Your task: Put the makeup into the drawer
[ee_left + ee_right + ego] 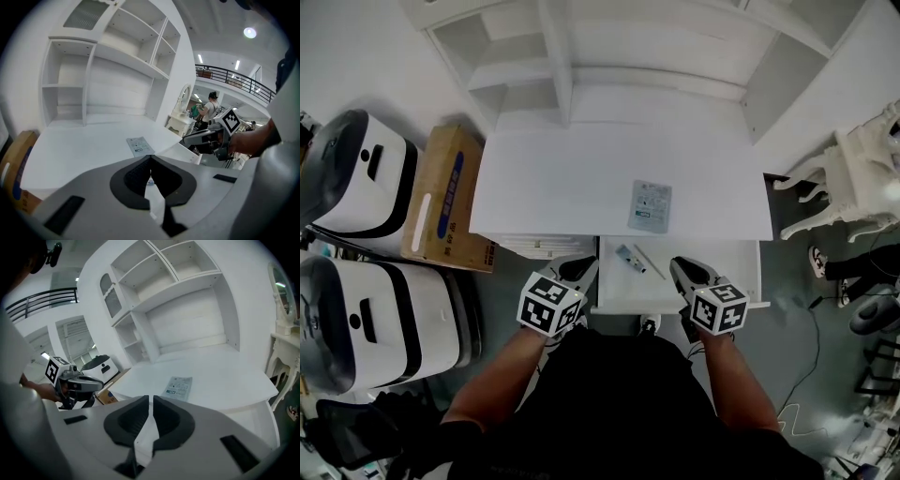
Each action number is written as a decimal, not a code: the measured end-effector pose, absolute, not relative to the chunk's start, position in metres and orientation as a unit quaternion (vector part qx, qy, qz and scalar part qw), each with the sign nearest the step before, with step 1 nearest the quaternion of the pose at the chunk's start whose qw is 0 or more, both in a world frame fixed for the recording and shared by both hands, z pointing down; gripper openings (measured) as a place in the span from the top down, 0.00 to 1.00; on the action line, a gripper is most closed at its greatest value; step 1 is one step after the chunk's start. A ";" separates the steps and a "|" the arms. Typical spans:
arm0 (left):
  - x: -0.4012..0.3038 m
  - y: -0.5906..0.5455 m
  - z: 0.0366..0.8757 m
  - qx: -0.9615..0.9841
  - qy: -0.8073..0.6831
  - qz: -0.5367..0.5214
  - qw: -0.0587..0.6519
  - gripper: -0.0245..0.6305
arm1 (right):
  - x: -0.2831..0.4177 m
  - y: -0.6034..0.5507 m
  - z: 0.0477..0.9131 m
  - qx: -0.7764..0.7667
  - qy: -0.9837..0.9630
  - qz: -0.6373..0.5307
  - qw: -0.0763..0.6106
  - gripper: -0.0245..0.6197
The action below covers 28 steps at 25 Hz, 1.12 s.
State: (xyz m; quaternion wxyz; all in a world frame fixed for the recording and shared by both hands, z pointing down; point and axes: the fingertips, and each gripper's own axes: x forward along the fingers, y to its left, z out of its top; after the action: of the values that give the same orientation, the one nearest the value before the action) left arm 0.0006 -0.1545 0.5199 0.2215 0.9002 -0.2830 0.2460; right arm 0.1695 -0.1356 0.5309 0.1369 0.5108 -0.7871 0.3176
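At the desk front edge, widen the right gripper's narrowly parted, empty jaws, pinch the packet's near edge, lower it into the drawer; left gripper: clenched, empty.

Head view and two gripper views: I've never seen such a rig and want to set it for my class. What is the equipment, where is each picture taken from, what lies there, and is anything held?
No robot: a person holds a grey two-jaw claw in each hand, each bearing a marker cube. The head view looks down from the person's head, the left claw at its left, the right claw at its right. The other two cameras ride on the claws and look along their jaws. On the white dressing table lies a flat pale printed packet. Its open white drawer holds a small grey tube and a thin stick. Nothing is held: the left jaws meet at the tips, the right stand a slit apart.
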 end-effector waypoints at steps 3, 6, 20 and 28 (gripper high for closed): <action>0.004 -0.155 0.514 0.904 -0.278 0.244 0.213 0.95 | 0.169 -0.135 0.525 0.516 -0.788 0.308 0.133 0.90; 0.004 -0.155 0.513 0.905 -0.276 0.246 0.210 0.95 | 0.167 -0.133 0.527 0.518 -0.788 0.303 0.139 0.91; 0.006 -0.154 0.511 0.906 -0.274 0.243 0.213 0.95 | 0.159 -0.134 0.524 0.509 -0.796 0.291 0.148 0.91; 0.005 -0.156 0.515 0.900 -0.285 0.243 0.221 0.95 | 0.162 -0.135 0.532 0.508 -0.794 0.297 0.156 0.91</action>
State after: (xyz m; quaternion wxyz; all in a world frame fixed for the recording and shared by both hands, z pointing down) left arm 0.0048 -0.1562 0.5151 0.2214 0.9003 -0.2851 0.2432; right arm 0.1619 -0.1350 0.5319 0.1560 0.5080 -0.7935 0.2966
